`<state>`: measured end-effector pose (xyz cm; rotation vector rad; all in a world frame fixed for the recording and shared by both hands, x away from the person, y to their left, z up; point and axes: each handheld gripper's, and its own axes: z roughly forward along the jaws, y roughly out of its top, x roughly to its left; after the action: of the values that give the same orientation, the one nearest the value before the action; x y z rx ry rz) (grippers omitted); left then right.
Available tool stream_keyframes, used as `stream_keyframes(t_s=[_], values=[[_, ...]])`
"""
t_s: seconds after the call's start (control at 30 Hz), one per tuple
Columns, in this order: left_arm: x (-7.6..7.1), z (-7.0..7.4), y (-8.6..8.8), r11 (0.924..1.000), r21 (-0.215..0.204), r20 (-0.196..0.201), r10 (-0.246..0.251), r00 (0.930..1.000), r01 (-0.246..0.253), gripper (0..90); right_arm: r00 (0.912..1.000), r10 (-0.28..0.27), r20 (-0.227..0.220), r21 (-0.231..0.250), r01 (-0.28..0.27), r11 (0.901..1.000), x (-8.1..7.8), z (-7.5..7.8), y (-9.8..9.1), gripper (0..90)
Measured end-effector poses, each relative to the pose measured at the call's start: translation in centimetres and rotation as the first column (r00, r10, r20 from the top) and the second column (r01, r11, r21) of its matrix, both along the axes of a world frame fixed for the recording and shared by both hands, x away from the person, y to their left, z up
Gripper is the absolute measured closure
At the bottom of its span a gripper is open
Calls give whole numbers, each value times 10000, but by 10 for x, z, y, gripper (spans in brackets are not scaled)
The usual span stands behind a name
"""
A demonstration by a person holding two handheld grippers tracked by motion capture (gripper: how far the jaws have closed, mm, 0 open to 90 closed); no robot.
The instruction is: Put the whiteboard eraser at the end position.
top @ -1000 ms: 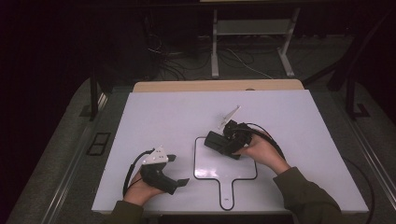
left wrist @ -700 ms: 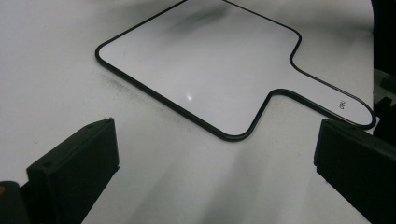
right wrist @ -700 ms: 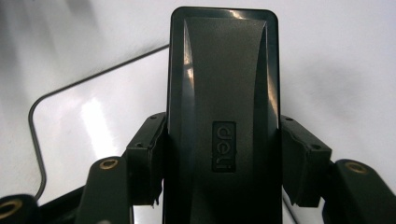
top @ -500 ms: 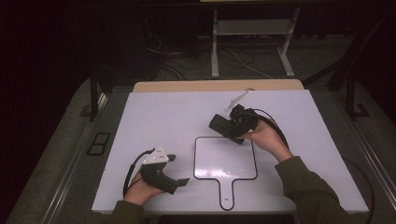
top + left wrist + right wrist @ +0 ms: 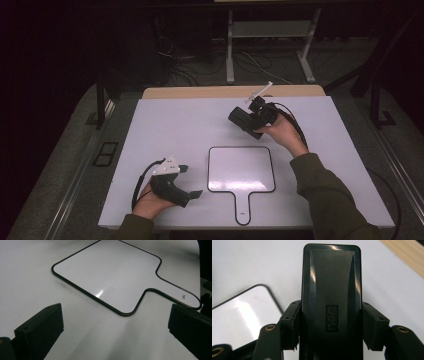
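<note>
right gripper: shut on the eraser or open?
Shut on it. The right gripper's pads press both sides of the black eraser, lifted above the table.

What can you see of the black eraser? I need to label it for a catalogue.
The black eraser is a long rounded-corner block, looks like glossy plastic, with "deli" embossed on its top. The right tongs clamp its two long sides, holding it off the white table, beyond the handled whiteboard. Its underside is hidden.
</note>
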<state>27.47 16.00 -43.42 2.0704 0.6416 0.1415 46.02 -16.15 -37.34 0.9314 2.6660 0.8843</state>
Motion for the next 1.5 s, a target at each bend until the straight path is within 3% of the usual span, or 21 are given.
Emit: stream_keyframes(t_s=[0.17, 0.3, 0.4, 0.5, 0.6, 0.97, 1.5], values=[[-2, 0, 0, 10000, -4, -46, 59, 10000, -59, 0, 9997, -187, -124, 4, 187, 9998, 14, -7, 6, 386], [-2, 0, 0, 10000, 16, -43, 24, 10000, -24, 0, 9995, -296, -137, -342, 291, 9990, 28, -17, 12, 386], [-2, 0, 0, 10000, 13, -50, 20, 10000, -20, 0, 9983, -481, -318, -200, 475, 9987, 37, -27, 14, 386], [-2, 0, 1, 10000, -4, -34, 41, 10000, -41, 0, 9977, -520, -442, -531, 496, 9974, 46, -38, 15, 386], [-1, 0, 1, 10000, 10, -27, 36, 10000, -36, 0, 9960, -734, -517, -387, 715, 9967, 52, -44, 13, 385], [-2, 0, 0, 10000, 20, -28, -7, 10000, 7, 0, 9955, -718, -618, -542, 684, 9962, 59, -55, 18, 384], [-1, -1, -1, 10000, 46, -85, -60, 9999, 60, 0, 9980, -567, -284, -689, 547, 9961, 58, -59, 21, 379]])
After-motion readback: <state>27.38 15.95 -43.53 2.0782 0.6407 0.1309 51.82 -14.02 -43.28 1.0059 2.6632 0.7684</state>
